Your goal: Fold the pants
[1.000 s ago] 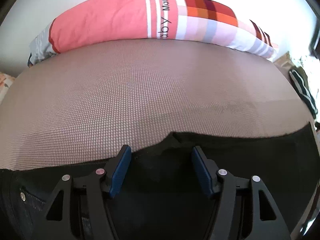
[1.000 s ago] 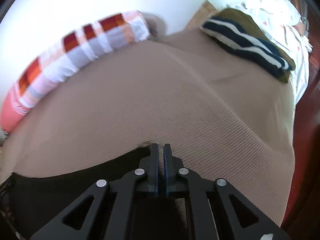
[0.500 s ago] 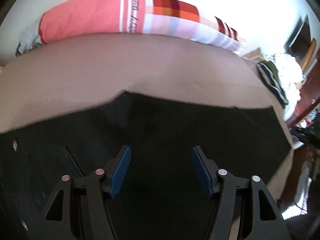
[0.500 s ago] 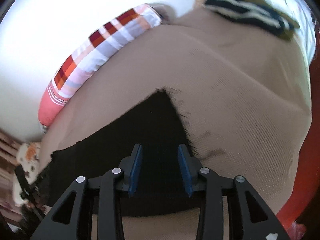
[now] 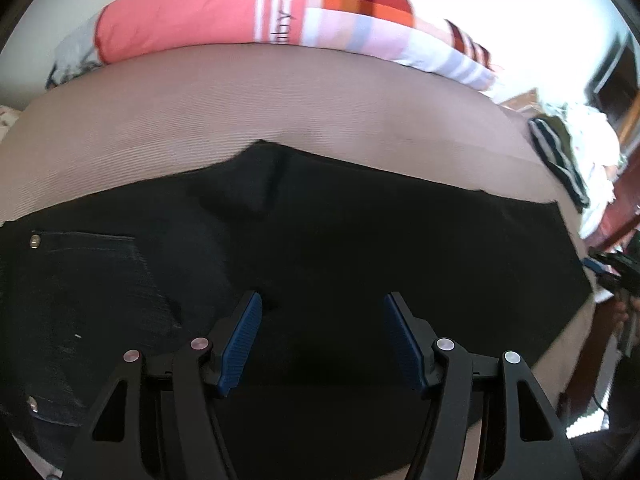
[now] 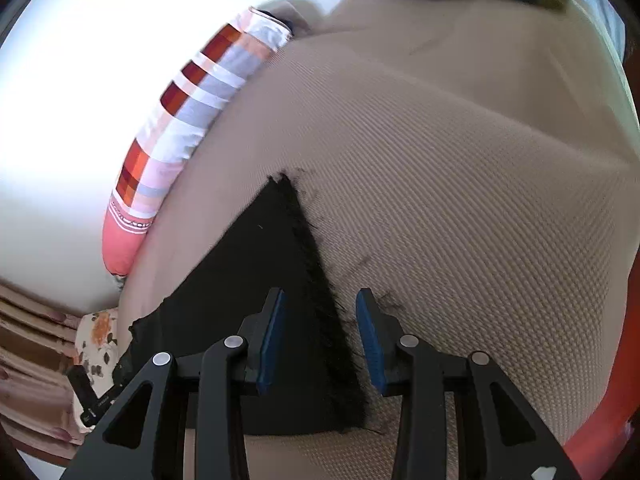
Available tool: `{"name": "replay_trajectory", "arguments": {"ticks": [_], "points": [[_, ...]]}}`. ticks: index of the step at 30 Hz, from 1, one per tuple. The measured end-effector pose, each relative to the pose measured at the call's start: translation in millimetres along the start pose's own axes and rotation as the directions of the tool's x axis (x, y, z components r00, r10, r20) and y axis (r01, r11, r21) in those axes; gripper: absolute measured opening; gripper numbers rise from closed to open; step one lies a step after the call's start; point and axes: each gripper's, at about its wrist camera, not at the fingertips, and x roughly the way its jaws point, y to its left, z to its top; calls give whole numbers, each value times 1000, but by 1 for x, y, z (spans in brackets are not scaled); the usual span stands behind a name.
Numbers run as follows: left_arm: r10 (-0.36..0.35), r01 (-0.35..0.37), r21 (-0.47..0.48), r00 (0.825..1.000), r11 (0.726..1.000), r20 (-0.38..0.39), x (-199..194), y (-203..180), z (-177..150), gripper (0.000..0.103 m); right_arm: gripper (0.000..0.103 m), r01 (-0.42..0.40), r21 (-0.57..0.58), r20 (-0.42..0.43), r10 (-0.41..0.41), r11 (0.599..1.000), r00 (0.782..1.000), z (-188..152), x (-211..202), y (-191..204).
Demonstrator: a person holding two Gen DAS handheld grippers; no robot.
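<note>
Pants (image 5: 360, 248) lay spread flat across the tan bed (image 5: 240, 100), black denim, waist end with a riveted pocket (image 5: 84, 264) toward the left gripper's side and the frayed hem (image 6: 320, 280) toward the right one. A pillow (image 5: 240, 4) lay along the bed's far edge, well apart from the cloth, and striped clothes (image 5: 560, 160) sat near the far corner.

Left gripper (image 5: 322, 340) hovered over the seat area with its jaws wide apart and nothing between them. Right gripper (image 6: 320, 336) stood over the hem, jaws partly apart and straddling the frayed edge, also holding nothing.

Judging from how the cloth lay, the legs seemed already stacked one on the other, so the step in hand looked like a fresh grasp for a crosswise fold, hem toward waist. To do that well, the right gripper would have needed to come low enough to pinch every layer at the hem, not just the top one, and bite behind the loose fringe. The left gripper could have pinned the cloth near the crotch bulge (image 5: 256, 184), which looked slightly rumpled and worth flattening first. Carrying the hem over slowly and level would have kept the side edges aligned
</note>
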Motion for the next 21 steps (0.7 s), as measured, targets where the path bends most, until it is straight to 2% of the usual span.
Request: {"name": "replay_trajectory", "arguments": {"ticks": [2,4,8,12,14,17,21], "points": [[39,-39,-18,999,999,15,2,8,4,64,35,48,-54,30,-46,997,998,2,-3,15],[63,-62,-20,998,998,27,4,13,9,64,35,53,-138,38,-48,989,998,3,-1,42],[136,-134,-28,988,991,71,9,24,21,64,35,-21,-290,-7,20,957,1000,-1,21,111],[110,-103,-72,990,992,93,0,45,25,64,35,-124,-447,-124,77,886,989,-19,69,198],[114,-107,-74,989,991,98,-6,54,26,64,35,-193,-503,-194,108,842,975,-31,96,241],[117,-109,-83,988,991,105,-18,74,23,64,35,-309,-560,-317,146,768,937,-49,143,308],[147,-135,-106,982,985,120,-30,101,20,64,35,-404,-597,-452,125,693,883,-70,201,375]]}}
